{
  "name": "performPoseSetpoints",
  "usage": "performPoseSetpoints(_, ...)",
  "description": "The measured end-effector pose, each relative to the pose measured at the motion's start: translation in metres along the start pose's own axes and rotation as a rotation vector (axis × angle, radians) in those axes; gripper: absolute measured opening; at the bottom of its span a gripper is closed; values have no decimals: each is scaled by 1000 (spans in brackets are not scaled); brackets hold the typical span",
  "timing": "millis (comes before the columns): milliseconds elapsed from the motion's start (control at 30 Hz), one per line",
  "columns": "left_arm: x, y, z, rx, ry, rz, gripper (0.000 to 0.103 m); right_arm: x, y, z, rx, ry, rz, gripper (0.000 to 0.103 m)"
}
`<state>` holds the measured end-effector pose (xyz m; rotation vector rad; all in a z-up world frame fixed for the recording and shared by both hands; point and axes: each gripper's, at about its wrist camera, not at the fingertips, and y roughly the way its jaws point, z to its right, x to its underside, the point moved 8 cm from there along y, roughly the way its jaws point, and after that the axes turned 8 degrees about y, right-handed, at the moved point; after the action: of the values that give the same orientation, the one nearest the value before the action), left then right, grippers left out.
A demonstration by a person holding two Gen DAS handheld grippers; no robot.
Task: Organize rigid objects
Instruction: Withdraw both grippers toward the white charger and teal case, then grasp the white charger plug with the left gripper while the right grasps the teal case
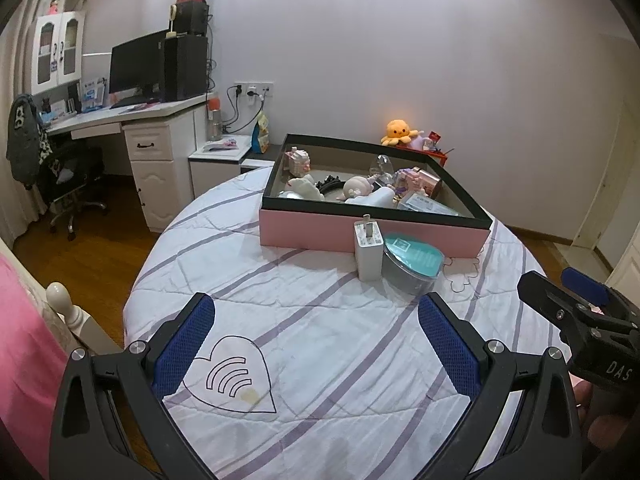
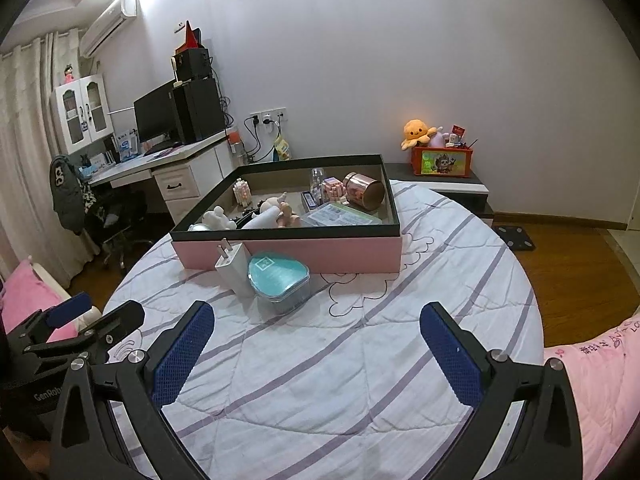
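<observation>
Box [image 2: 288,254], pink with black rim, sits on the bed [image 2: 360,360] near its far edge, and looks mostly loaded: copper tin [image 2: 364,191], flat packet [image 2: 340,214], white plush [image 2: 218,218], pink block stacks, small figures, a clear bottle all lie inside. Judging by that, most of the job is done.

Two items are left out on the quilt, just in front of the box's near wall: teal case [image 2: 280,282] and white charger [image 2: 236,270] standing upright, prongs up, touching or nearly touching each other. Charger is on the left of the case in both views.

Left tool [image 1: 316,344] is spread wide, empty, well short of the two items. Right tool [image 2: 316,352] is likewise spread, empty, hovering over bare quilt.

Remaining, my read: pick charger, pick case, drop both in the box. Free space shows near the box's front left.
</observation>
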<state>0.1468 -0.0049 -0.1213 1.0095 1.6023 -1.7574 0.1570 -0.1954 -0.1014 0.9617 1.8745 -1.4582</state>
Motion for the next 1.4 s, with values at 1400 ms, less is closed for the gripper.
performPoseSetpoints(1400, -18, 130, 22, 182, -50, -151, 68, 1, 83, 27, 39, 15, -154, 103)
